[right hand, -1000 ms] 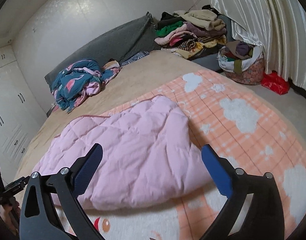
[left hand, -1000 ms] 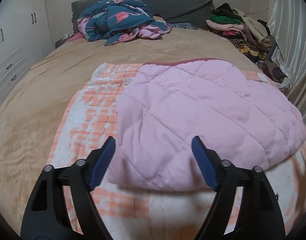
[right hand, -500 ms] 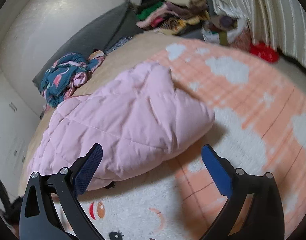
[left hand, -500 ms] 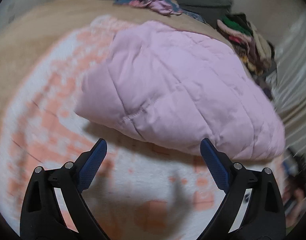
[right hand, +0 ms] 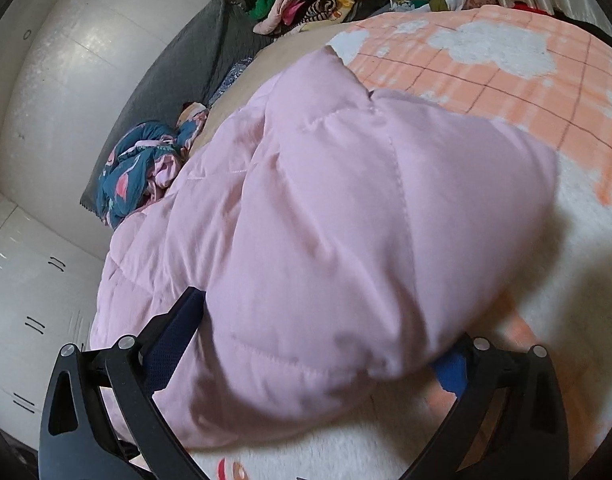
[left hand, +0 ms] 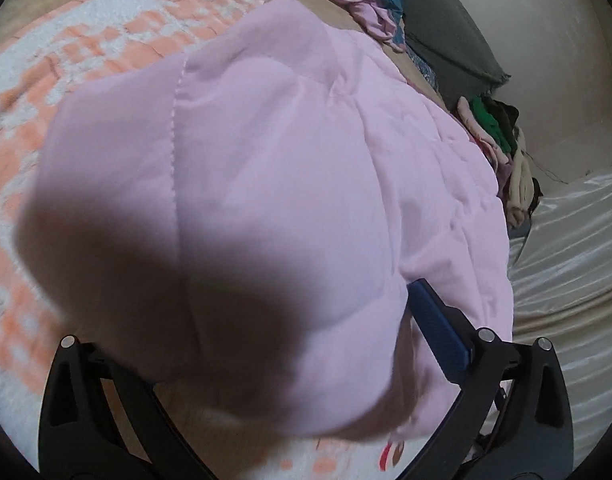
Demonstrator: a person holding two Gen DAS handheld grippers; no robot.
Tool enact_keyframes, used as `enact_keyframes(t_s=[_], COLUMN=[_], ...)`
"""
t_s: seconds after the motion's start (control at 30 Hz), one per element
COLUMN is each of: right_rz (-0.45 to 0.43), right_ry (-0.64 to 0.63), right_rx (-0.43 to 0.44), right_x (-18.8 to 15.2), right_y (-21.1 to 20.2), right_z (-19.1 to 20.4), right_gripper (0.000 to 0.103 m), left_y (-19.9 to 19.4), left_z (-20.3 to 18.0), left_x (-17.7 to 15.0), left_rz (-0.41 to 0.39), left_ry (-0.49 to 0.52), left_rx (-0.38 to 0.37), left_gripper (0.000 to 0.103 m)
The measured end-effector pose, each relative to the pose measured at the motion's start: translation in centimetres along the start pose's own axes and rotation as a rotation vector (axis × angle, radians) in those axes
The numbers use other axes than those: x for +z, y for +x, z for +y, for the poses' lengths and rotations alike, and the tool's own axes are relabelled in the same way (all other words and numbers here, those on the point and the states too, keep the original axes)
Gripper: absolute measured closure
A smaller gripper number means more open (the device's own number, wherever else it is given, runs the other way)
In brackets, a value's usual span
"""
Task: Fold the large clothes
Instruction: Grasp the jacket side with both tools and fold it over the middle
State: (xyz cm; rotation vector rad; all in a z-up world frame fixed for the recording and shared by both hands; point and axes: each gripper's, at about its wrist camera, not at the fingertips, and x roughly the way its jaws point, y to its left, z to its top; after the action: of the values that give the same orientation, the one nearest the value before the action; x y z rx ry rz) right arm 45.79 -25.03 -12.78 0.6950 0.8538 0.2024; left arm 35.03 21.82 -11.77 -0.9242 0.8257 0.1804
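We bring both grippers down on the near edge of the pink quilted garment (left hand: 290,168), which lies on the orange-checked blanket (right hand: 506,80) at bed's centre. The left gripper (left hand: 242,344) is opening and the right gripper (right hand: 318,344) spread wide, fabric at twelve o'clock between their fingers, unclamped. Next, we judge: close, then lift.

wall (right hand: 86,80): white | wardrobe (right hand: 22,304): white | curtain (left hand: 578,240): pale | headboard (left hand: 446,40): grey
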Motion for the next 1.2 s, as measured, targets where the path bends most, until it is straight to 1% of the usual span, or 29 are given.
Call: enact_keyframes(t_s=[0.03,0.07,0.1,0.13,0.17,0.2,0.27,0.37,0.43,0.57,0.73,0.93,1.2], right_rz=[-0.011,-0.026,-0.043,-0.058,-0.069,-0.08,-0.09,-0.103,-0.11,-0.129,-0.143,-0.157,-0.159], right_ry=[-0.007,-0.022,-0.073,-0.14,-0.192,-0.259,-0.323,-0.454,-0.499,-0.579,-0.659,-0.69,-0.695], right_rx=[-0.006,-0.013,-0.031,-0.053,-0.064,-0.078,-0.104,-0.166,-0.173,-0.18,-0.171,-0.16,-0.16], right_x=[0.0,-0.1,-0.3,-0.5,-0.6,-0.9,-1.0,-1.7,-1.8,-2.1,-2.3,-3.6,-6.1], right_y=[0.0,-0.1,-0.2,-0.4,-0.5,-0.7,-0.9,-1.3,-1.9,-3.4,-6.6,-10.3,-13.7], right_z=[0.1,0.2,1.0,1.9,2.4,3.3,4.2,5.9,6.6,7.9,9.0,8.8,7.6], right_gripper=[0.006,0.018,0.024,0.038,0.049,0.052,0.06,0.067,0.069,0.071,0.072,0.072,0.072], left_y=[0.1,0.2,0.0,-0.3,-0.7,-1.1,-1.8,-2.8,-3.6,-5.3,-8.2,-10.4,-12.9], left_z=[-0.3,-0.6,-1.0,-1.8,-2.4,-3.0,-4.5,-5.7,-6.3,-6.4,-7.7,-8.0,-6.6], left_x=[0.0,0.1,0.1,0.1,-0.1,-0.1,-0.5,-1.1,-1.4,-1.8,-2.8,-4.4,-7.8], left_rz=[-0.004,-0.007,-0.01,-0.024,-0.041,-0.058,-0.089,-0.121,-0.135,-0.147,-0.169,-0.167,-0.151], left_ry=[0.019,0.035,0.059,0.112,0.151,0.195,0.281,0.357,0.401,0.438,0.491,0.527,0.574], left_rx=[0.009,0.017,0.026,0.042,0.053,0.069,0.102,0.126,0.131,0.126,0.117,0.111,0.121], left_gripper=[0.008,0.012,0.016,0.027,0.039,0.045,0.059,0.067,0.069,0.071,0.072,0.072,0.072])
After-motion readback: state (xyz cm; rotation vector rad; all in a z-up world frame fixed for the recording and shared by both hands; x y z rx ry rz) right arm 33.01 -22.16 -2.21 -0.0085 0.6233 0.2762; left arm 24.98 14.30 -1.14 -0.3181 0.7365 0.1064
